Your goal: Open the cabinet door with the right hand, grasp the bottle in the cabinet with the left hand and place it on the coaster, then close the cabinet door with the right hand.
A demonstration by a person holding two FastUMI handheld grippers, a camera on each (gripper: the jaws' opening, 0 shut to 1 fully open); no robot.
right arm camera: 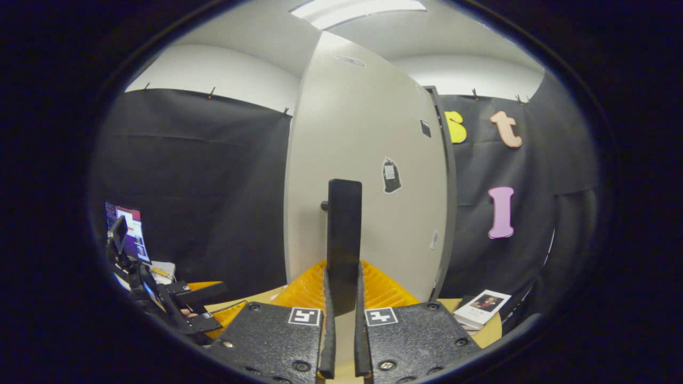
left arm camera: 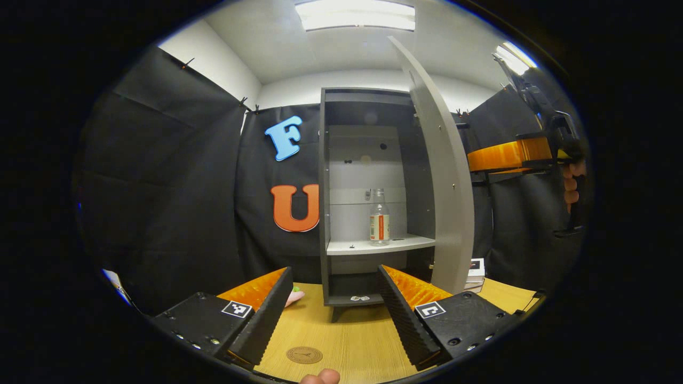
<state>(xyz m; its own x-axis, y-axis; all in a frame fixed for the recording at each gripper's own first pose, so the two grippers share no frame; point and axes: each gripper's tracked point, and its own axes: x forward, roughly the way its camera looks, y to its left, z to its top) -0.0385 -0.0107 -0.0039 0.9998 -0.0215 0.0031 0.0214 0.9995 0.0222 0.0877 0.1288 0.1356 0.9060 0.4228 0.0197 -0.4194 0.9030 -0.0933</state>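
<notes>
the cabinet door (right arm camera: 368, 160) is swung open, its handle (right arm camera: 344, 240) clamped by the right hand-held gripper (right arm camera: 341, 298); the left hand-held gripper (left arm camera: 335, 304) is held agape before the shelved bottle (left arm camera: 379, 218).

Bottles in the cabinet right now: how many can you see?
1. A single clear bottle stands upright on the middle shelf of the open cabinet, toward its right. The dark bottom compartment could hide more.
</notes>
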